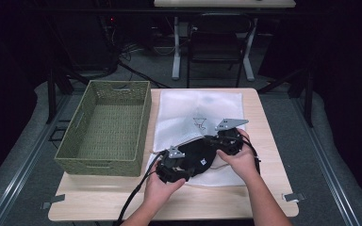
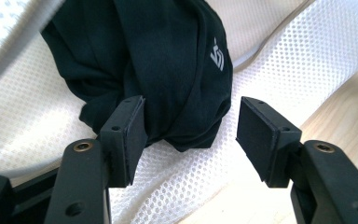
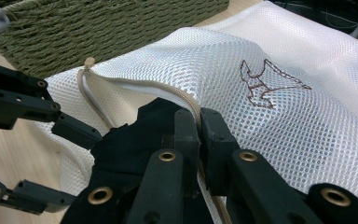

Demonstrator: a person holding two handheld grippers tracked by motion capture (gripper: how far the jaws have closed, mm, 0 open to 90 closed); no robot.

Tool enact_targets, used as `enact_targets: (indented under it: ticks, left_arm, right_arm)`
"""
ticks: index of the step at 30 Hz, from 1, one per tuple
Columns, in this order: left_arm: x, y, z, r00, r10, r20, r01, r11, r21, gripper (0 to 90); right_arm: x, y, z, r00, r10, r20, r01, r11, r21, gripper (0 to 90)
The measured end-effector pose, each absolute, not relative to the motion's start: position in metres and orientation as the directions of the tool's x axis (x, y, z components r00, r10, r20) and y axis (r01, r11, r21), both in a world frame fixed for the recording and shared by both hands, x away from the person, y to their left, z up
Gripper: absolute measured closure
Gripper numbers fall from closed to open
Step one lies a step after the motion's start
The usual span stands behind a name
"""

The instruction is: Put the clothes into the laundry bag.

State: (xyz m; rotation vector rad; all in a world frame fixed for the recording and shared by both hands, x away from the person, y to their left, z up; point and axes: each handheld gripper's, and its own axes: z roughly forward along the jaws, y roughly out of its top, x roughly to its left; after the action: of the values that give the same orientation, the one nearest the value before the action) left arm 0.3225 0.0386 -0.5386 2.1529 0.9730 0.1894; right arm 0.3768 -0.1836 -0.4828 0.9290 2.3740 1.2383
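A black garment point(image 1: 199, 158) lies bunched on a white mesh laundry bag point(image 1: 193, 106) at the table's near middle. In the left gripper view the garment point(image 2: 158, 60), with a small white logo, sits between my left gripper's point(image 2: 191, 135) jaws; the left pad brushes the cloth and the right pad stands apart. The right gripper point(image 3: 199, 116) is shut on the bag's point(image 3: 284, 126) beige zipper edge, just above the garment point(image 3: 126, 140). From above, the left gripper point(image 1: 185, 165) and the right gripper point(image 1: 213, 142) flank the garment. The left gripper point(image 3: 81, 168) shows open in the right gripper view.
A green woven basket point(image 1: 99, 165) stands empty at the table's left, close to the bag; its wall point(image 3: 98, 23) shows beyond the bag. Bare wood point(image 1: 217, 202) runs along the near edge. A chair point(image 1: 217, 42) and table legs stand beyond the far edge.
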Motion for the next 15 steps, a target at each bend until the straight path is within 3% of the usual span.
enact_targets:
  ticks: [11,15]
  left_arm:
    - [0.325,0.031,-0.547,0.692,0.714,-0.108,0.571,-0.449,0.687,39.1]
    - [0.325,0.030,-0.549,0.687,0.720,-0.092,0.567,-0.453,0.688,43.1]
  right_arm:
    - [0.376,-0.182,-0.483,-0.746,0.666,0.021,0.401,0.424,0.812,86.2]
    - [0.377,-0.182,-0.483,-0.746,0.665,0.021,0.401,0.424,0.812,86.2]
